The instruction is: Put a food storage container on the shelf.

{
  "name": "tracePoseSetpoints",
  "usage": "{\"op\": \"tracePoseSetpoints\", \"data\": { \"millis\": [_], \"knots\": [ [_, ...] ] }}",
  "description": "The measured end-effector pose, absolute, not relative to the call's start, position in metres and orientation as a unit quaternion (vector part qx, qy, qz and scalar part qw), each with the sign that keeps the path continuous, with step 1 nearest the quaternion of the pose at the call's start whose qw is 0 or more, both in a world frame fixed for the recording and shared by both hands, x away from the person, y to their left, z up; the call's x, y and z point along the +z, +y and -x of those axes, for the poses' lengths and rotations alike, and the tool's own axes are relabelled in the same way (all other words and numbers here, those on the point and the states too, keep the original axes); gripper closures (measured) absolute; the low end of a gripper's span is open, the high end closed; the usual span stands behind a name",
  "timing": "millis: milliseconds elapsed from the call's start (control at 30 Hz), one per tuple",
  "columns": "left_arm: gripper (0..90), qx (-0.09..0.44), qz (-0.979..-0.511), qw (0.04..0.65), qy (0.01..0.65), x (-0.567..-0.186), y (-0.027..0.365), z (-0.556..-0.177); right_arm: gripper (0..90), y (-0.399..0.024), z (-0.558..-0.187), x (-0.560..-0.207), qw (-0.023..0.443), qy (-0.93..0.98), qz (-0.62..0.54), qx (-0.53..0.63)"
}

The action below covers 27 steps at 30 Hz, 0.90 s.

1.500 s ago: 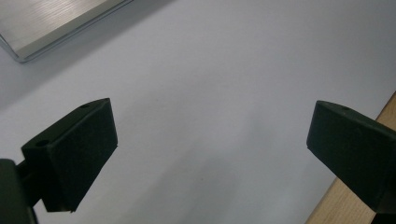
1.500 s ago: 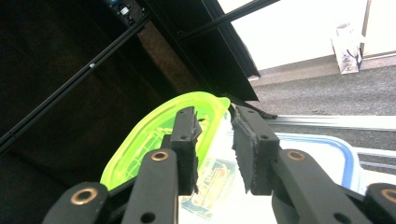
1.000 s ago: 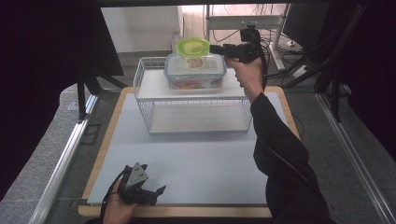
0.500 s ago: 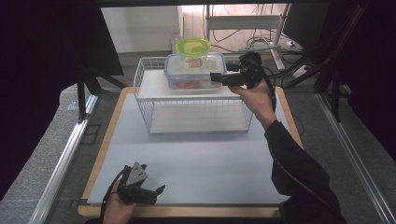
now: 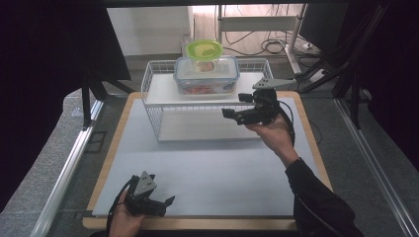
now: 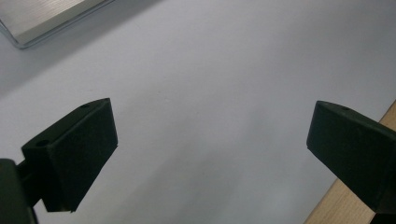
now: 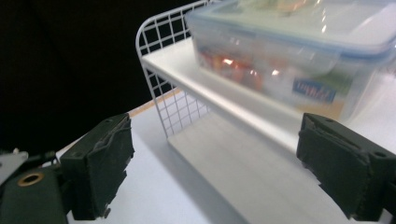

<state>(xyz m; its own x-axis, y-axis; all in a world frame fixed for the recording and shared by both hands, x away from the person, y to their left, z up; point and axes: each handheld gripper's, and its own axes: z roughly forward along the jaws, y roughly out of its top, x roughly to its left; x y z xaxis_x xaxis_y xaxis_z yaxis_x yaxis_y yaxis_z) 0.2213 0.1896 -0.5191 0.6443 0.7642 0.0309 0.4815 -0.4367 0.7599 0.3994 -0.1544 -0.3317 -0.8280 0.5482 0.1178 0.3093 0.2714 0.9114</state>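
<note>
A white wire rack (image 5: 163,106) stands at the back of the table. On its upper shelf sits a clear box with a blue-rimmed lid (image 5: 206,76) and orange food inside. A round tub with a green lid (image 5: 203,48) shows just above the box. My right gripper (image 5: 232,114) hovers in front of the rack's right part and points left. Its jaws have just been opening and stand open with nothing between them. In the right gripper view (image 7: 215,154) the clear box (image 7: 299,51) and the rack (image 7: 159,42) lie ahead. My left gripper (image 5: 165,205) rests open at the near left edge, with bare mat between its jaws (image 6: 210,149).
A pale grey mat (image 5: 207,168) covers the wooden table, whose edge (image 6: 355,205) shows beside the left gripper. The rack's lower board (image 7: 243,172) is bare. Dark frames and cables stand behind and to the right of the table.
My right gripper has come down from beside the green-lidded tub to the front of the rack, nearer the person, and its jaws have widened. The left gripper has stayed put.
</note>
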Motion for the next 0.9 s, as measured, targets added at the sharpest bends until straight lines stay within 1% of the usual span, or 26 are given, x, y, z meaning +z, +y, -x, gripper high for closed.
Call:
{"op": "tracePoseSetpoints", "data": {
  "millis": [267,433,567,633,900],
  "knots": [
    [0.3,0.189,-0.826,0.370,0.380,-0.519,0.189,-0.221,5.0,-0.164,-0.382,-0.371,0.115,0.806,-0.265,0.516],
    [0.8,0.186,-0.825,0.375,0.380,-0.519,0.189,-0.221,3.0,-0.174,-0.375,-0.392,0.108,0.806,-0.268,0.517],
    [1.8,0.185,-0.824,0.380,0.378,-0.519,0.189,-0.220,1.5,-0.180,-0.368,-0.402,0.107,0.812,-0.267,0.508],
    [2.4,0.185,-0.823,0.383,0.376,-0.518,0.189,-0.220,0.0,-0.183,-0.364,-0.406,0.098,0.814,-0.263,0.508],
    [3.6,0.181,-0.822,0.388,0.374,-0.518,0.189,-0.219,0.0,-0.193,-0.344,-0.423,0.096,0.822,-0.265,0.495]
  ]
}}
